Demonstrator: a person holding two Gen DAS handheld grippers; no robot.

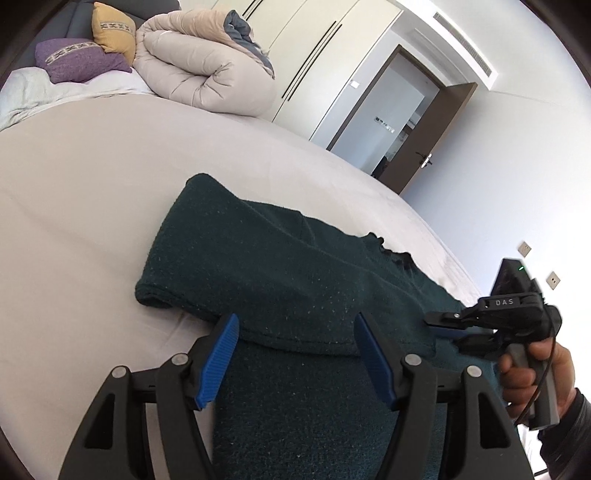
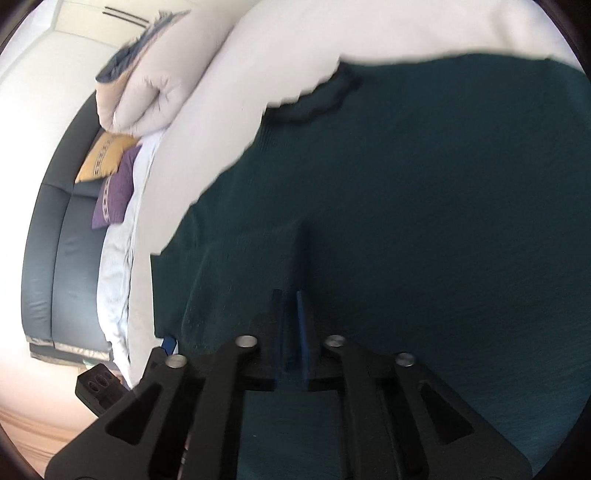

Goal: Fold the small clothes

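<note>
A dark green knit garment [image 1: 280, 266] lies partly folded on the pale bed sheet [image 1: 81, 192]. My left gripper [image 1: 295, 325] is open, its blue pads [image 1: 221, 354] wide apart over the garment's near folded edge, holding nothing. My right gripper [image 1: 443, 325] shows at the right, in a hand, at the garment's right edge. In the right wrist view the garment [image 2: 424, 192] fills the frame and my right gripper [image 2: 291, 299] is shut on a raised pinch of its fabric. The garment's dark-trimmed edge [image 2: 314, 103] lies near the top.
A rolled beige duvet [image 1: 207, 62] and purple [image 1: 77, 61] and yellow cushions [image 1: 112, 31] lie at the head of the bed. White wardrobes and an open brown door [image 1: 424, 140] stand beyond the bed's far edge. A dark headboard [image 2: 62, 258] shows in the right wrist view.
</note>
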